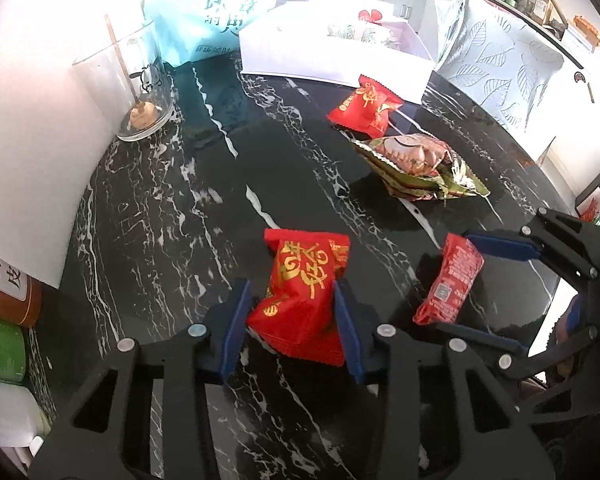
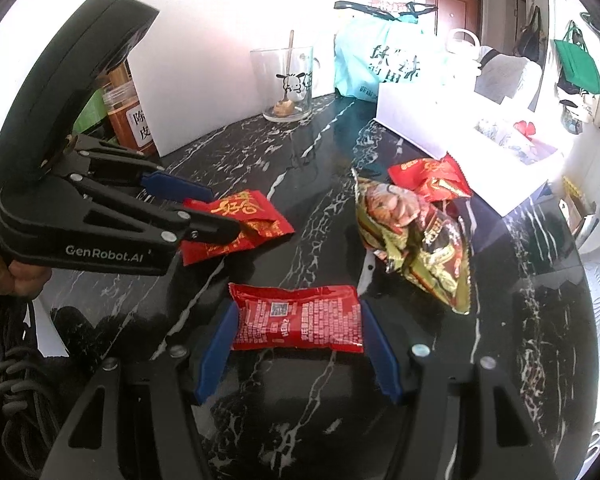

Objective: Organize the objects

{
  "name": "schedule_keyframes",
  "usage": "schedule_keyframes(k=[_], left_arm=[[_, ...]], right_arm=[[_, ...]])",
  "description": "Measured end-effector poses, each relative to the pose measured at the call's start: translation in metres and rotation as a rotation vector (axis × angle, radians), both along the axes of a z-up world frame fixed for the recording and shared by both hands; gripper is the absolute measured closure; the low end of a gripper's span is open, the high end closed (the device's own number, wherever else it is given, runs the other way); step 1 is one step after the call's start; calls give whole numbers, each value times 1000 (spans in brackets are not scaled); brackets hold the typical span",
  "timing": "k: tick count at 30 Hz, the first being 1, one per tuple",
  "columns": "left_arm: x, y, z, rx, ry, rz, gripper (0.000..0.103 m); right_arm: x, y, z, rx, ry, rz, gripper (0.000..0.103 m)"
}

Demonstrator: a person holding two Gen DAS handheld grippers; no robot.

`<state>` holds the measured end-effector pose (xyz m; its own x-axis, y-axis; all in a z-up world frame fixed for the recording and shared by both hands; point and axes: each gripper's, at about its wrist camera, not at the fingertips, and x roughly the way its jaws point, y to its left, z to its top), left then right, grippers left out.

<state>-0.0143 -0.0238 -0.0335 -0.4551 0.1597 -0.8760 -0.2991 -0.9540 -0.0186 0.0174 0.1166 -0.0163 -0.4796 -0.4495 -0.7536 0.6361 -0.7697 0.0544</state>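
Note:
My left gripper (image 1: 290, 322) is shut on a red snack packet with gold lettering (image 1: 304, 292), squeezing it between the blue pads on the black marble table (image 1: 180, 208). My right gripper (image 2: 298, 344) is shut on a second red packet (image 2: 300, 322), printed back up; it also shows at the right of the left wrist view (image 1: 450, 280). A third red packet (image 1: 364, 106) and a green-gold snack bag (image 1: 416, 164) lie farther back, in front of a white open box (image 1: 332, 60).
A glass mug with a spoon (image 1: 136, 92) stands at the back left by a white wall panel. A light blue bag (image 1: 204, 12) sits behind it. Jars (image 2: 130, 120) stand at the left edge. A leaf-patterned cushion (image 1: 496, 72) is at the right.

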Motion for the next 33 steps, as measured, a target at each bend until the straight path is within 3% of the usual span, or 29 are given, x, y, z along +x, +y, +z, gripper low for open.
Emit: schedule_keyframes(k=[21, 33], left_arm=[[19, -2, 44, 10, 114, 18, 64], [23, 21, 65, 21, 172, -33, 64]], right_arm=[[5, 9, 38, -33, 100, 4, 40], [13, 35, 58, -49, 148, -50, 40]])
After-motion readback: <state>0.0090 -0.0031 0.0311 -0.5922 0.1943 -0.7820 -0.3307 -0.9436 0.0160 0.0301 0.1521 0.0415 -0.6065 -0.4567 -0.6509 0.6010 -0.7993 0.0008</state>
